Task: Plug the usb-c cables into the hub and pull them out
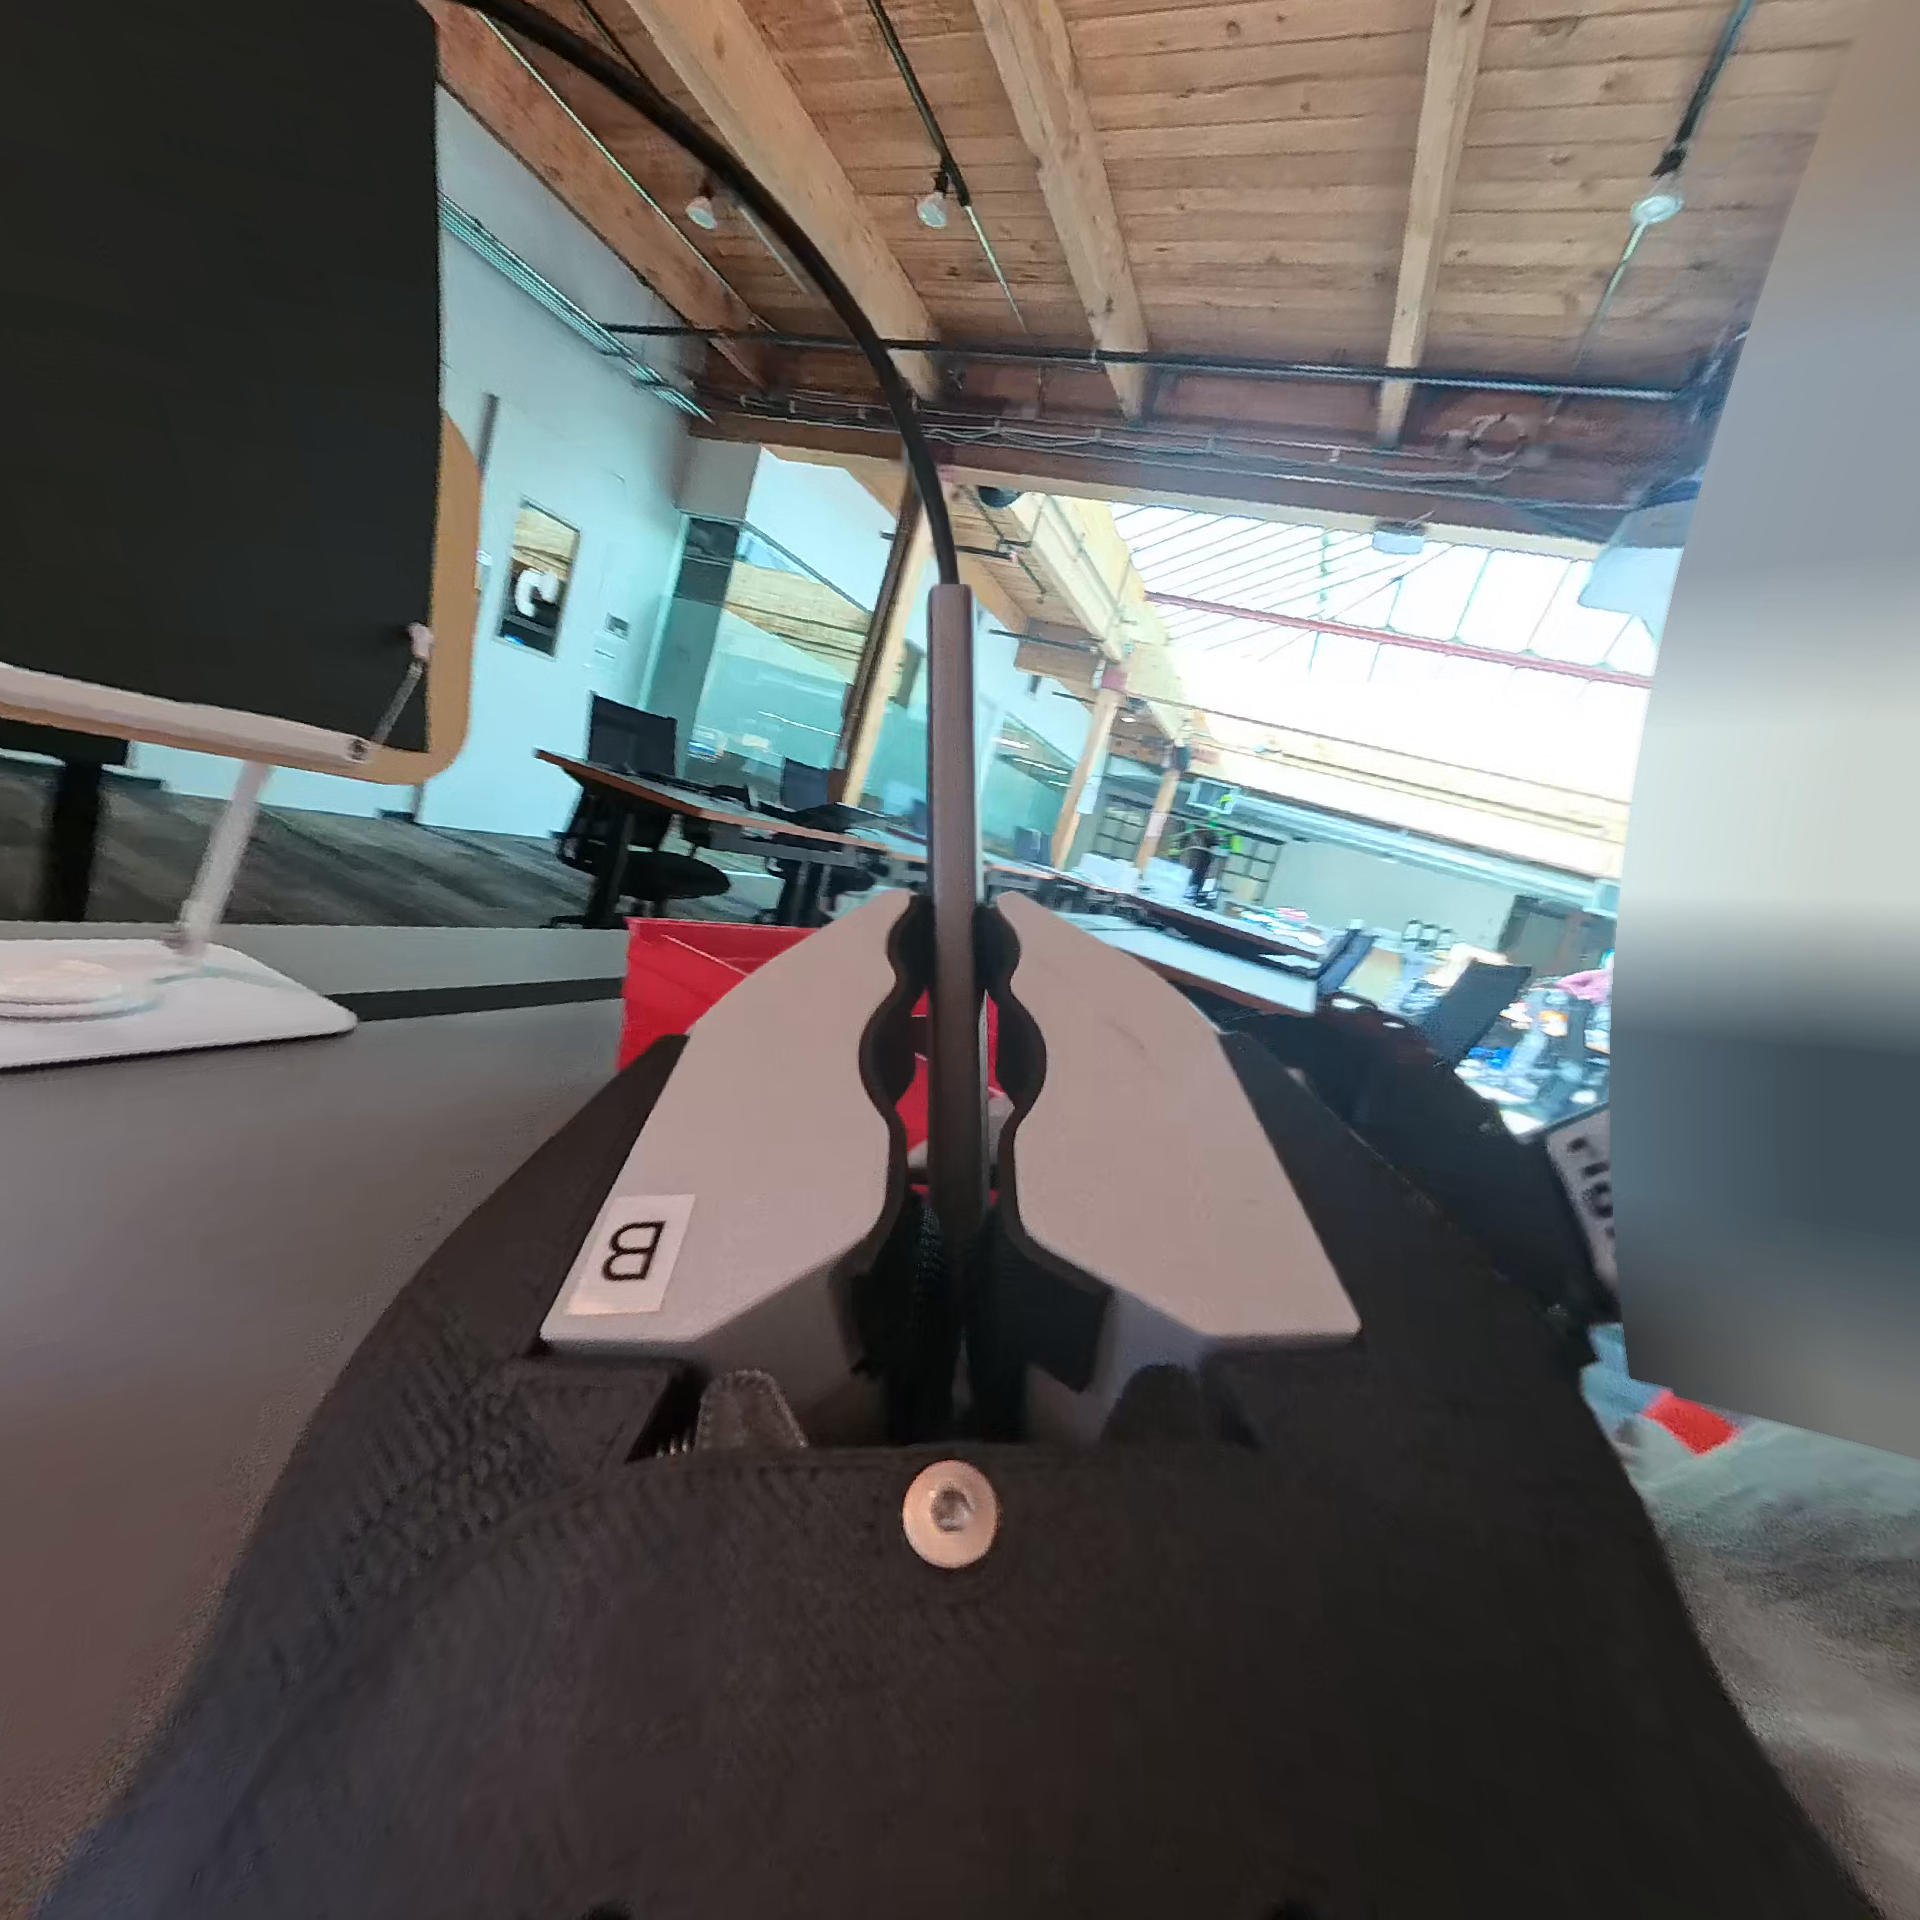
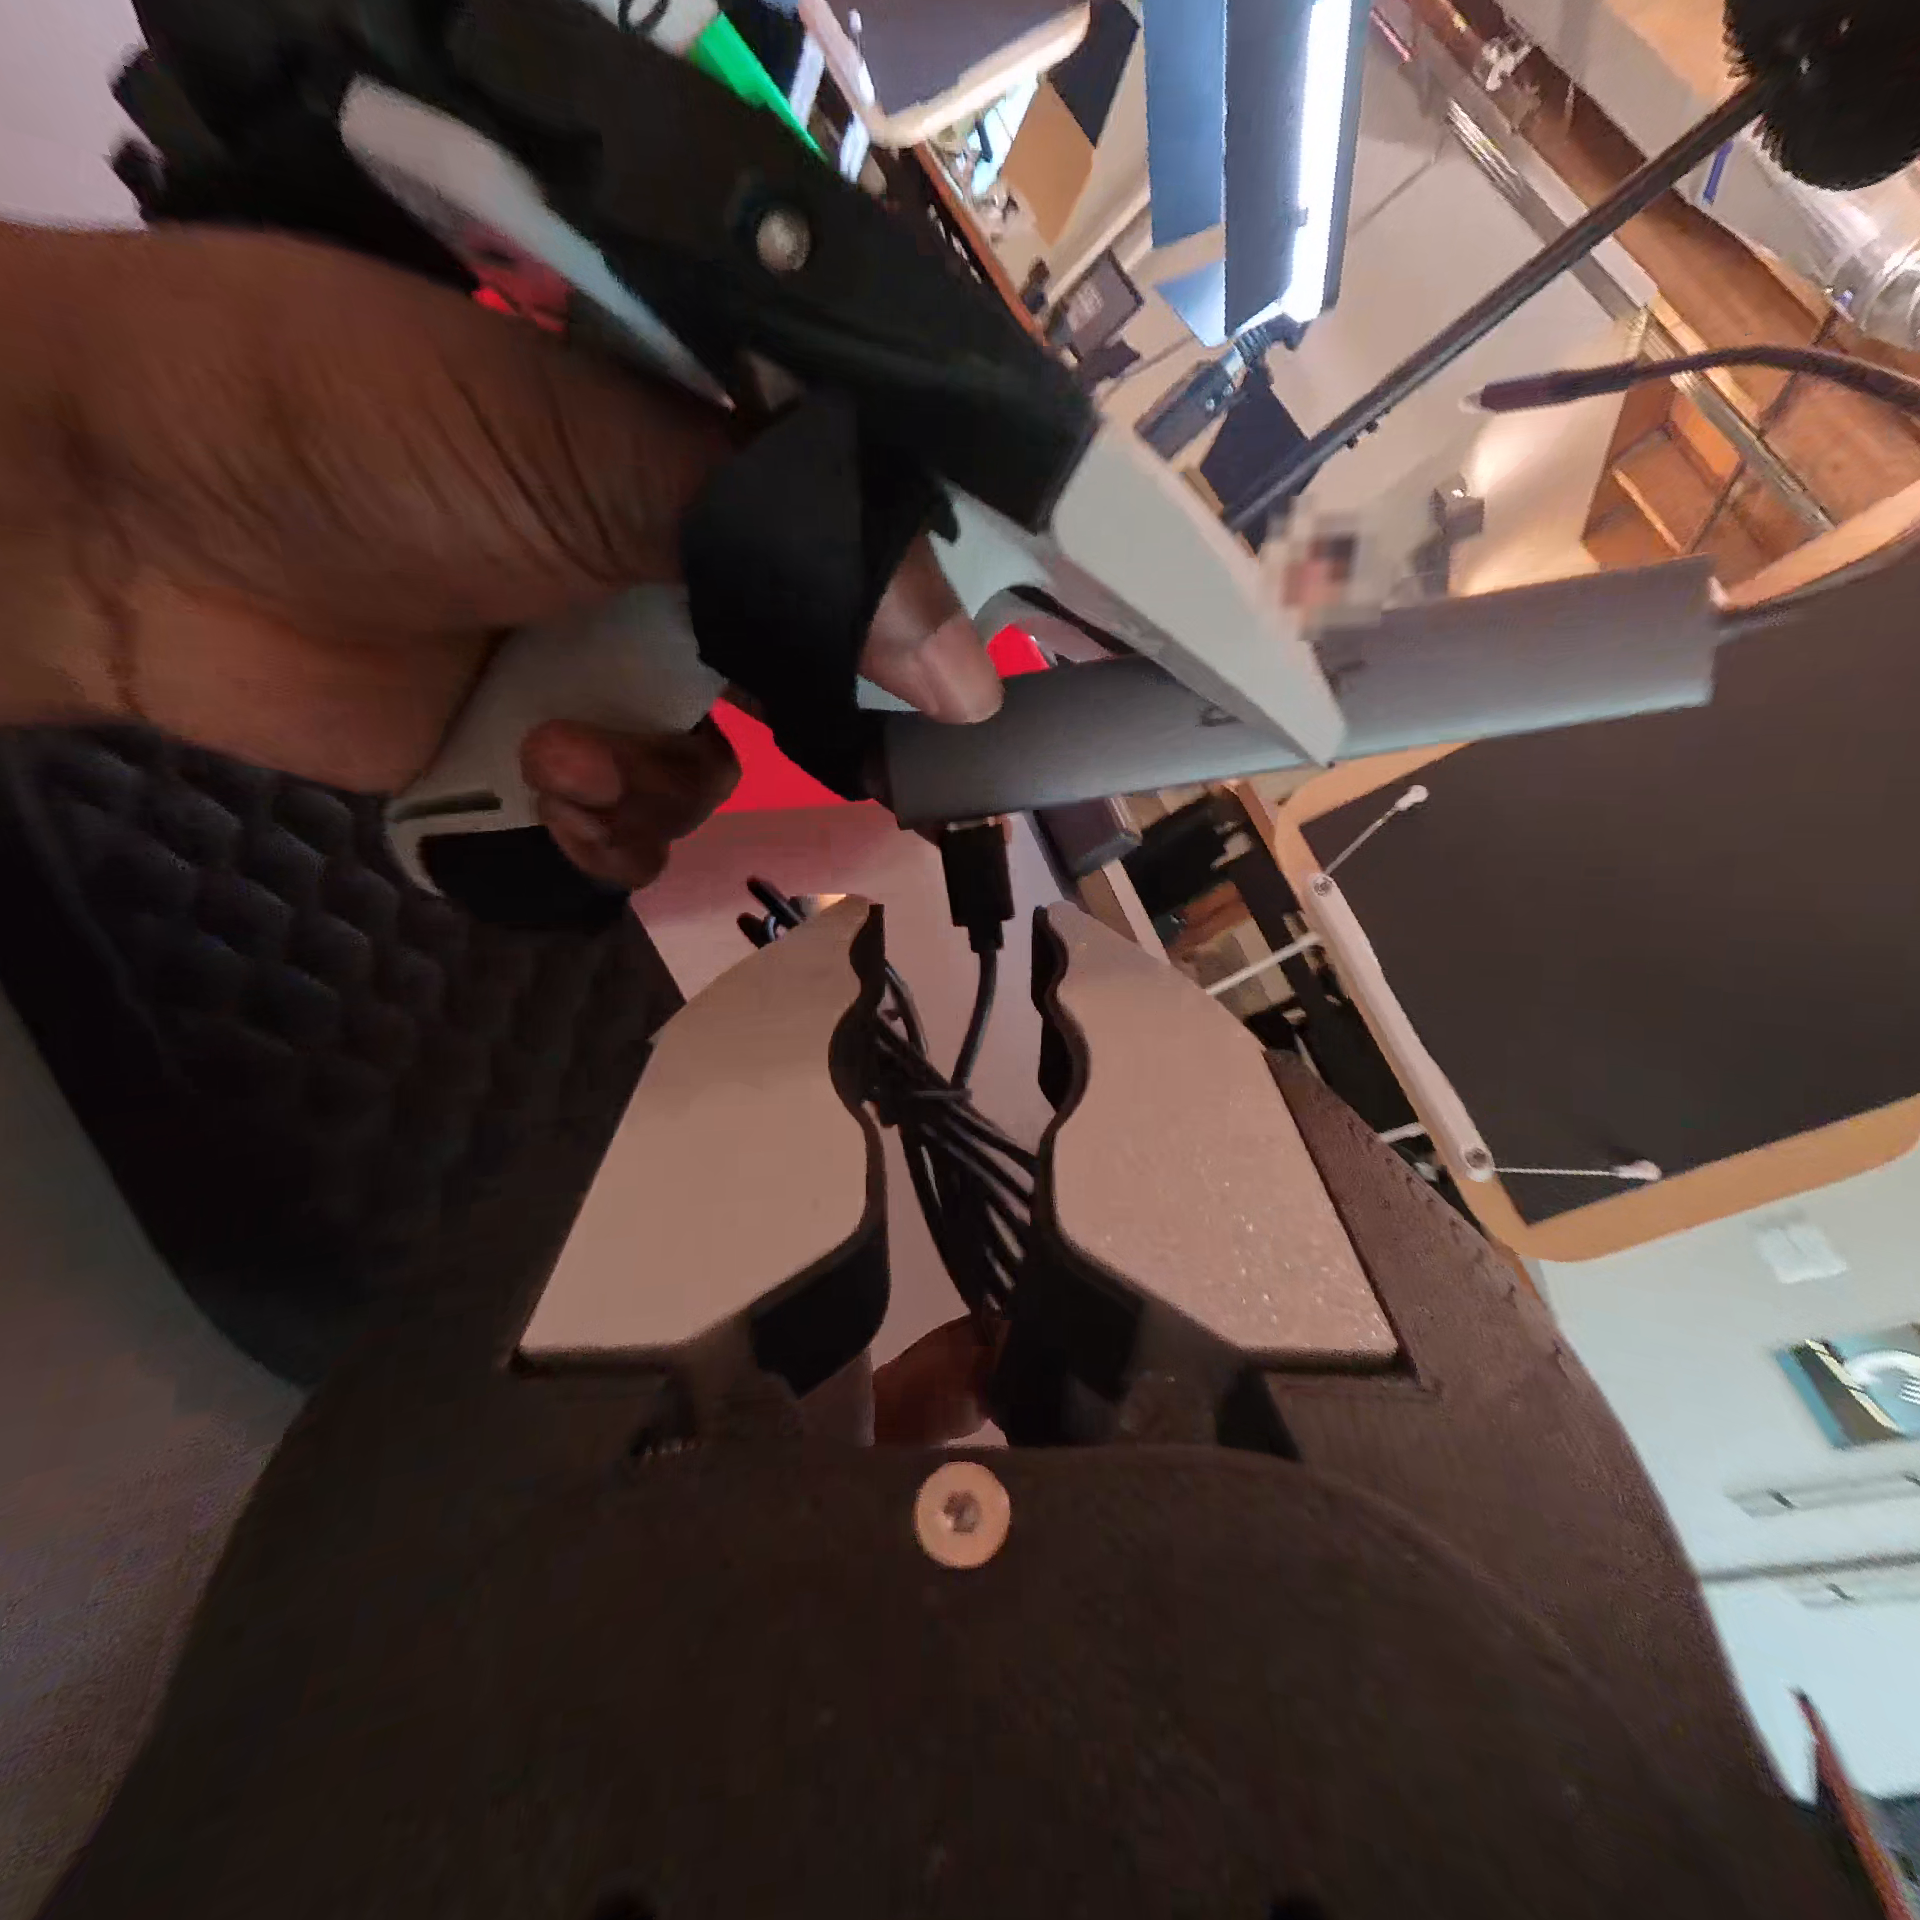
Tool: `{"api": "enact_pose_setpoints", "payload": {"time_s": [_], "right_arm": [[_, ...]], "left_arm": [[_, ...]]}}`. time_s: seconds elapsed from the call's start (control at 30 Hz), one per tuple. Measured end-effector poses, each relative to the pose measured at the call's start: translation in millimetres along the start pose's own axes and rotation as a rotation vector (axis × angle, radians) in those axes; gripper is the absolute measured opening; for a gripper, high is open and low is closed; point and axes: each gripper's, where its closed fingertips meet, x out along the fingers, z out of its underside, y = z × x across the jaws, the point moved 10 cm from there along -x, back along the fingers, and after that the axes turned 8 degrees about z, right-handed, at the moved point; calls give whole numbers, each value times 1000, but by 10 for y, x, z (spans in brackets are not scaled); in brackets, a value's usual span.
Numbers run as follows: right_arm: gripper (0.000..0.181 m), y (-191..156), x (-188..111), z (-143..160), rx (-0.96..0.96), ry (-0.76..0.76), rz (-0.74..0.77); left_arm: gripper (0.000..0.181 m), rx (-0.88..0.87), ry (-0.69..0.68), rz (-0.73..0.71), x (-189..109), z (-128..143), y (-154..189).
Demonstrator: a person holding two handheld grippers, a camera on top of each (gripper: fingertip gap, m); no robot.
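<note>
My left gripper [image 1: 954, 920] is shut on the grey hub [image 1: 954, 790], which stands edge-on between the jaws. The hub's own black lead [image 1: 831, 301] arcs up and to the left. In the right wrist view a hand [image 2: 312, 468] holds the left gripper, and one of its grey fingers [image 2: 1174, 582] lies across the hub [image 2: 1091, 743]. A black usb-c plug [image 2: 977, 878] sits in the hub's lower edge. My right gripper [image 2: 958, 920] is open, with the plug's rear end between its tips and not touching them. The plug's cable joins a black cable bundle [image 2: 971, 1174] between the fingers.
A dark desk top [image 1: 260, 1195] carries a white stand base [image 1: 156, 1003] and a red object [image 1: 686, 987]. A black panel with a wooden frame [image 2: 1662, 935] stands close on the right. A fuzzy microphone [image 2: 1829, 83] on a rod hangs above. There is about 6 cm between the tips of the two grippers.
</note>
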Motion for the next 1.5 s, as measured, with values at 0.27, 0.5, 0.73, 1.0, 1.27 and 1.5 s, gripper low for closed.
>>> {"api": "enact_pose_setpoints", "payload": {"time_s": [0.27,0.5,0.73,1.0,1.27,1.5], "right_arm": [[10,51,-31,39,10,-48,75],[10,145,-50,51,20,-83,171],[10,114,-39,11,-22,-63,209],[10,84,-42,-12,-45,-37,219],[9,48,-41,-18,-37,-27,197],[10,164,-92,35,-104,17,161]], "left_arm": [[18,-70,-46,50,82,101,-35],[9,22,-160,23,120,122,3],[8,14,-144,47,72,66,18],[7,12,-189,62,25,-10,41],[7,22,-245,60,-10,-51,43],[7,44,-274,70,22,-77,91]]}}
